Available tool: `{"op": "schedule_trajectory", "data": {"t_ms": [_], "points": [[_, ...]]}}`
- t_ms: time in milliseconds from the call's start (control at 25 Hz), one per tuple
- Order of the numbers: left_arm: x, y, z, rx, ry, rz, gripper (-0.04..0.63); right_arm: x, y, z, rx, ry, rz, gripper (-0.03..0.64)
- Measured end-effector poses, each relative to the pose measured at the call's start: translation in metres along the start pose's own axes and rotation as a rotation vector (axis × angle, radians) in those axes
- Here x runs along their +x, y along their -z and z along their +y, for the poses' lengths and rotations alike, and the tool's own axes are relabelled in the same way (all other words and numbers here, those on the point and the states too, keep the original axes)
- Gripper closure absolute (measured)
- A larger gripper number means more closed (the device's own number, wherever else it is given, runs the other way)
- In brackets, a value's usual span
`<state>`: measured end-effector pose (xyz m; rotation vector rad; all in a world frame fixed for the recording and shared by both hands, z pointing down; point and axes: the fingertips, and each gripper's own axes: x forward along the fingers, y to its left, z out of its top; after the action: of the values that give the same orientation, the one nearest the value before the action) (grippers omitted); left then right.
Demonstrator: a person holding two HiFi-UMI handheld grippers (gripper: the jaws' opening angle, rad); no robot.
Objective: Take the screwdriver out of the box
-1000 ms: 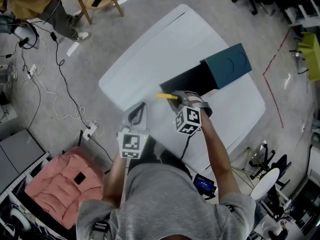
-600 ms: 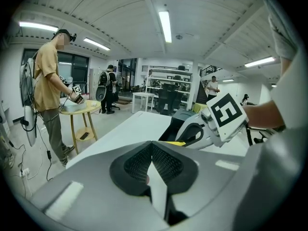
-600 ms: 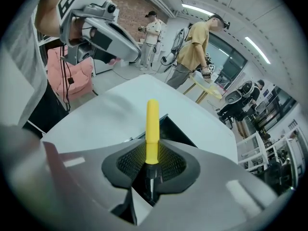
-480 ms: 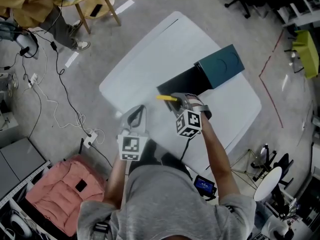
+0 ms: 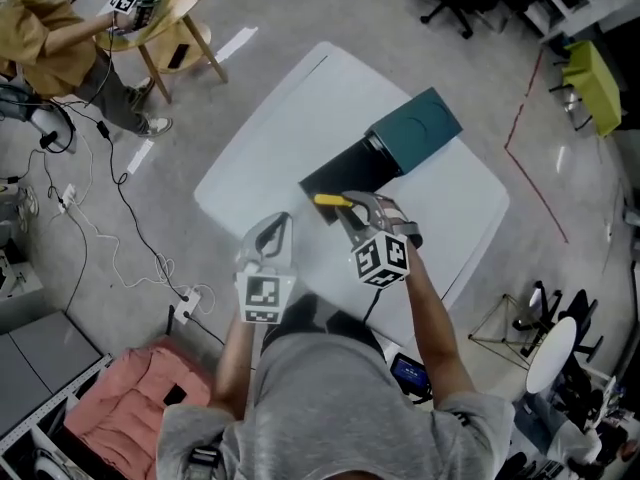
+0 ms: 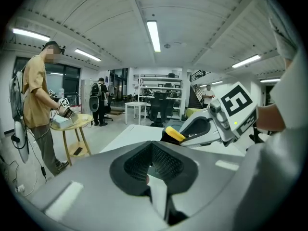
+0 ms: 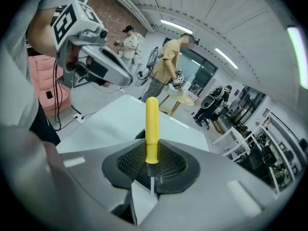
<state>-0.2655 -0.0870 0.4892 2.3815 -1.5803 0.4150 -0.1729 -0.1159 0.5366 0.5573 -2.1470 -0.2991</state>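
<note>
My right gripper (image 5: pixel 352 208) is shut on a yellow-handled screwdriver (image 5: pixel 333 200), held above the white table (image 5: pixel 270 138) just in front of the box. In the right gripper view the yellow handle (image 7: pixel 151 124) stands up out of the closed pads, with the thin metal shaft below it. The box is a dark teal sleeve (image 5: pixel 415 133) with a black inner tray (image 5: pixel 340 173) slid out towards me. My left gripper (image 5: pixel 272 230) hangs to the left over the table's near edge, shut with nothing in it (image 6: pixel 153 165). From there the right gripper's fingers (image 6: pixel 202 129) and the yellow handle (image 6: pixel 174 133) are visible.
A person in a yellow top (image 5: pixel 50 38) stands by a small round wooden table (image 5: pixel 165 3) at the far left. Cables (image 5: pixel 120 218) and a power strip (image 5: pixel 185 303) lie on the floor left of the table. A pink cushion (image 5: pixel 120 408) sits at the lower left.
Both grippers have risen. The right one has lifted the screwdriver higher above the table and tilted it; the left one stays shut and holds nothing.
</note>
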Motion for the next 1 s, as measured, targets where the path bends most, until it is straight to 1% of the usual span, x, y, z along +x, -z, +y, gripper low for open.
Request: {"op": "schedule_trajectory", "data": {"t_ms": [200,480,800,1000], "points": [[0.001,-0.018,-0.022,0.031,0.049,-0.032,0.583,-0.037,-0.004,-0.015,0.084,0.099,-0.041,0.541],[0.003,-0.04,-0.049,0.066,0.126,-0.058,0.583,-0.083,-0.002,-0.031,0.168,0.221,-0.059,0.541],[0.016,-0.062,-0.089,0.109,0.232,-0.075,0.583,-0.136,0.019,-0.044,0.305,0.36,-0.062,0.541],[0.024,-0.068,-0.116,0.144,0.307,-0.086,0.583,-0.165,0.042,-0.043,0.405,0.453,-0.054,0.541]]}}
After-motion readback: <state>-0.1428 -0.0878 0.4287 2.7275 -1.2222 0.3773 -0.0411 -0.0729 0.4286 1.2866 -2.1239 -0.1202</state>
